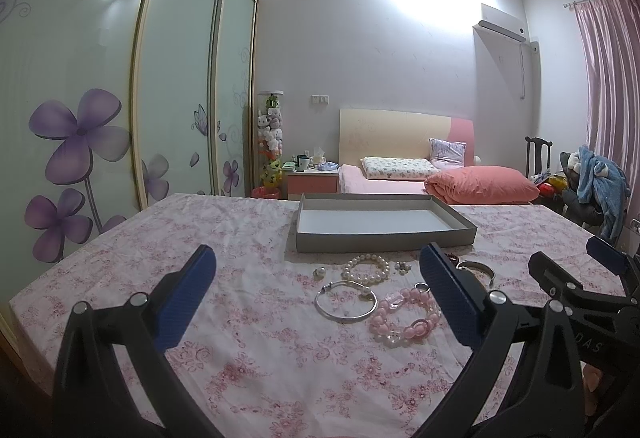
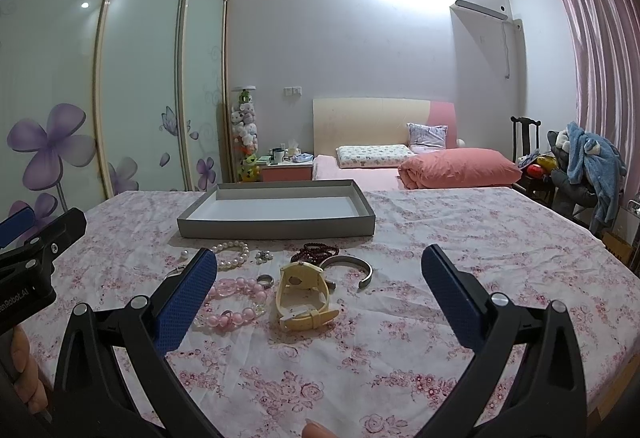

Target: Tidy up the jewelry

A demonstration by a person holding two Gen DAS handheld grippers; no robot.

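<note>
Jewelry lies on a floral cloth in front of an empty grey tray (image 1: 384, 240) (image 2: 276, 228). In the left wrist view: a pearl bracelet (image 1: 367, 268), a silver bangle (image 1: 346, 302), a pink bead bracelet (image 1: 406, 318), a small ring (image 1: 320, 272). In the right wrist view: a cream watch (image 2: 304, 296), a dark red bead bracelet (image 2: 316, 253), a silver cuff (image 2: 350, 270), a pink bead bracelet (image 2: 236, 302), a pearl bracelet (image 2: 231, 254). My left gripper (image 1: 318, 270) is open above the cloth, short of the jewelry. My right gripper (image 2: 320, 270) is open and empty, beside the left.
The cloth-covered table (image 1: 248, 358) reaches to the tray. Behind it stand a bed with a pink duvet (image 1: 480, 183), a nightstand (image 1: 314, 177), a flowered sliding wardrobe (image 1: 120, 117) on the left, and a chair with clothes (image 1: 596, 181) on the right.
</note>
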